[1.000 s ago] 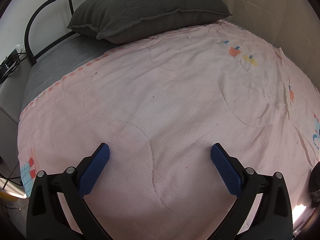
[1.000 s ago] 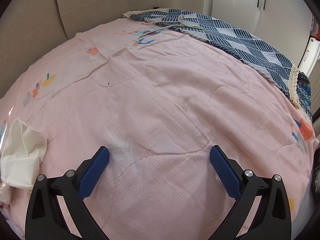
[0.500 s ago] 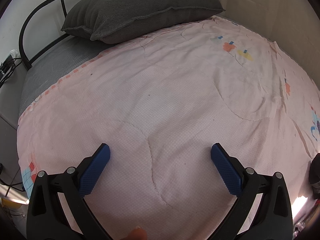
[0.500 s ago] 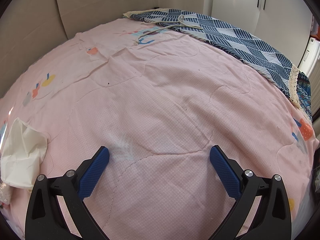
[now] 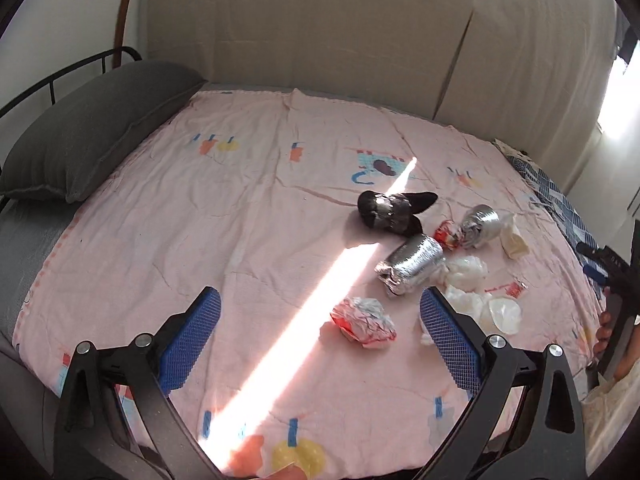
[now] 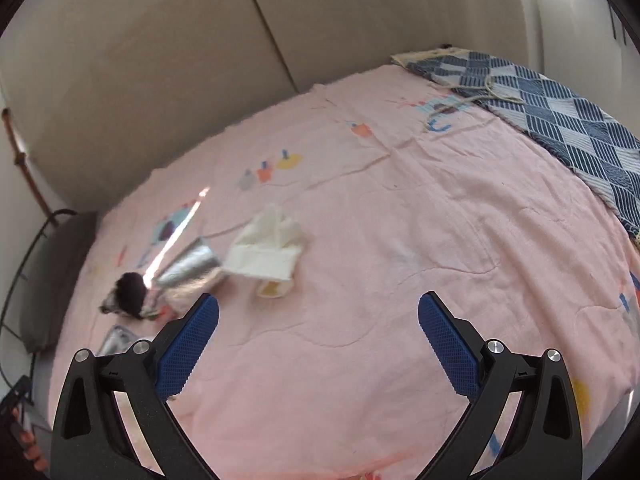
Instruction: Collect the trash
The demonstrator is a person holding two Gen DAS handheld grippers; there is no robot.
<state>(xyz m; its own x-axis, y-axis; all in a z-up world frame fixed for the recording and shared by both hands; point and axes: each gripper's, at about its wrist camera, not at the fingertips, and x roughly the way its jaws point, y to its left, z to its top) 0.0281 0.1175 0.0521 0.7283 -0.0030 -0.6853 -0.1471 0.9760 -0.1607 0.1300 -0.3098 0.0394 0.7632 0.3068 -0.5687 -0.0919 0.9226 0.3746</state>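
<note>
two handheld grippers hovered over a bed covered by a pink quilt (image 5: 248,216). the left gripper (image 5: 320,340) had its blue fingers spread wide apart and held nothing. the right gripper (image 6: 318,344) was likewise spread wide and empty.

the trash lay scattered on the quilt, toward the right in the left wrist view. nearest, between the left gripper's fingers and just ahead of them, sat a crumpled red and white wrapper (image 5: 362,322). farther on lay a crushed silver foil bag (image 5: 410,266), a second silver foil piece (image 5: 480,224), a dark foil bag (image 5: 386,210), white tissue wads (image 5: 466,274) and a cream paper bag (image 5: 514,240). a small round clear lid (image 5: 502,314) lay near the right finger. a dark grey pillow (image 5: 88,132) sat at the left, well apart from the litter. in the right wrist view, which was blurred, a blue patterned blanket (image 6: 560,120) covered the far right corner.

the step in hand appeared to be the approach, with nothing yet picked up. the next move would likely call for lowering the left gripper around the crumpled wrapper and closing gently, without snagging the quilt. no bin showed in either view.
</note>
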